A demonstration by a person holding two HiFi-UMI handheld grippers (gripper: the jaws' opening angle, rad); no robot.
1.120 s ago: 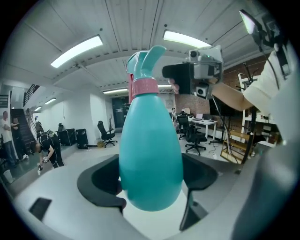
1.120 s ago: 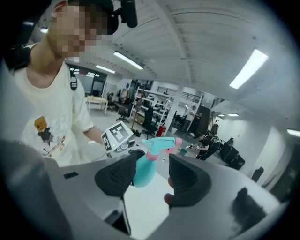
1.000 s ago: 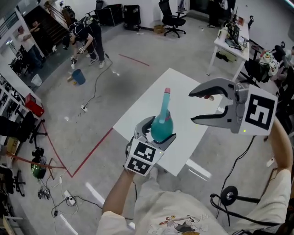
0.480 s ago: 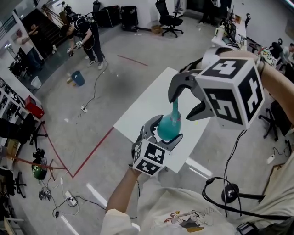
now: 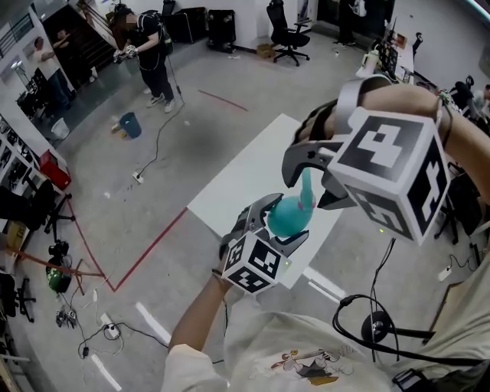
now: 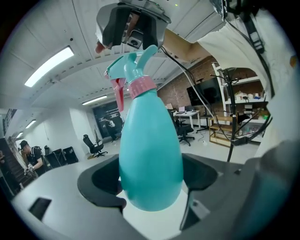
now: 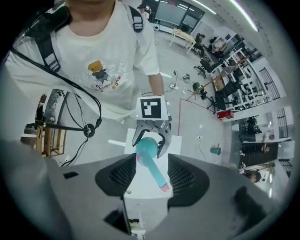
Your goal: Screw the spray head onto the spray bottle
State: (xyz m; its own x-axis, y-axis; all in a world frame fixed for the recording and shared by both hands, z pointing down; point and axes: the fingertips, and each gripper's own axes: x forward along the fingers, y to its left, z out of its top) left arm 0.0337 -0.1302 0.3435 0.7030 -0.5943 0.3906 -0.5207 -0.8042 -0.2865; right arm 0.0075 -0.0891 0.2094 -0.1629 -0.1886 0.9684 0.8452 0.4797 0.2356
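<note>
A teal spray bottle (image 5: 288,217) is held up over the white table (image 5: 243,170), with my left gripper (image 5: 269,232) shut on its round body (image 6: 150,154). The teal spray head (image 6: 132,65) with a pink collar sits on the bottle's neck. My right gripper (image 5: 310,184) points steeply down over it, jaws open on either side of the spray head (image 7: 157,171), with gaps on both sides. In the right gripper view I look down the bottle (image 7: 146,146) to the left gripper (image 7: 150,135) and its marker cube.
The white table's near edge (image 7: 140,190) lies below both grippers. A person (image 5: 149,46) stands far back left near a blue bucket (image 5: 130,124). Office chairs (image 5: 287,23), desks and cables on the floor ring the table.
My right gripper has swung in from the right, rolled over and now points down over the spray head. The left gripper with the bottle has shifted slightly right and tilted.
</note>
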